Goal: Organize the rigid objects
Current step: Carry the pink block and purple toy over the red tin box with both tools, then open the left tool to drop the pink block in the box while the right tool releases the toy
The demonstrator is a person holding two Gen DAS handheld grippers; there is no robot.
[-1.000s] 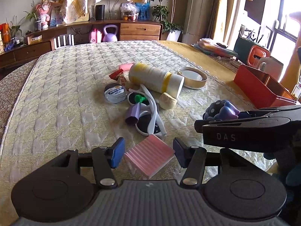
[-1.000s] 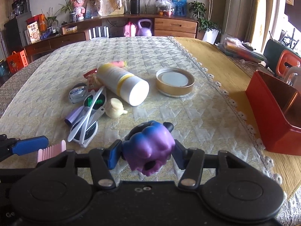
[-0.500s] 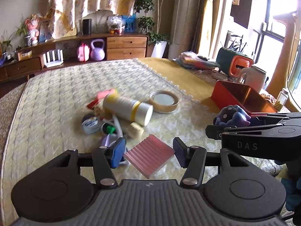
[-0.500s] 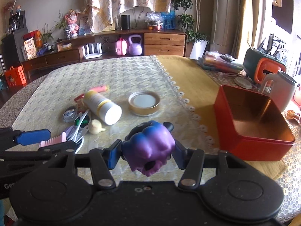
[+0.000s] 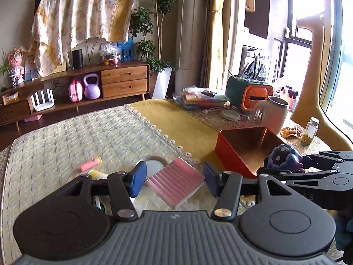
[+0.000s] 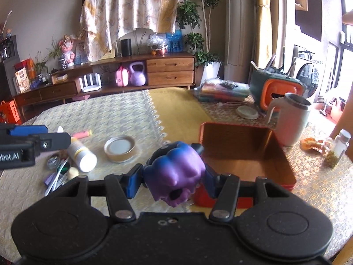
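Two grippers are seen above a table covered by a quilted cloth, with a yellow cloth laid beside it. Past the table, a long wooden sideboard is set against the wall, and a patterned sheet is draped above it.

On the yellow cloth, a red tin is placed with its open top up; nothing is seen inside it. In the right wrist view it is just ahead of and to the right of the right gripper. A pale mug is stood behind the tin.

The left gripper is closed on a pink ribbed block, which is pinched between the blue pads and held tilted, clear of the table. The right gripper is closed on a purple toy, which is clamped on both sides and also carried in the air. In the left wrist view the right gripper and its toy are seen at the right edge, close to the tin's near corner.

Left on the quilted cloth are a white bottle lying on its side, a round lid near it, white sunglasses, a pink marker farther back, a cream lump and a small round tin. These are grouped well apart from the red tin.
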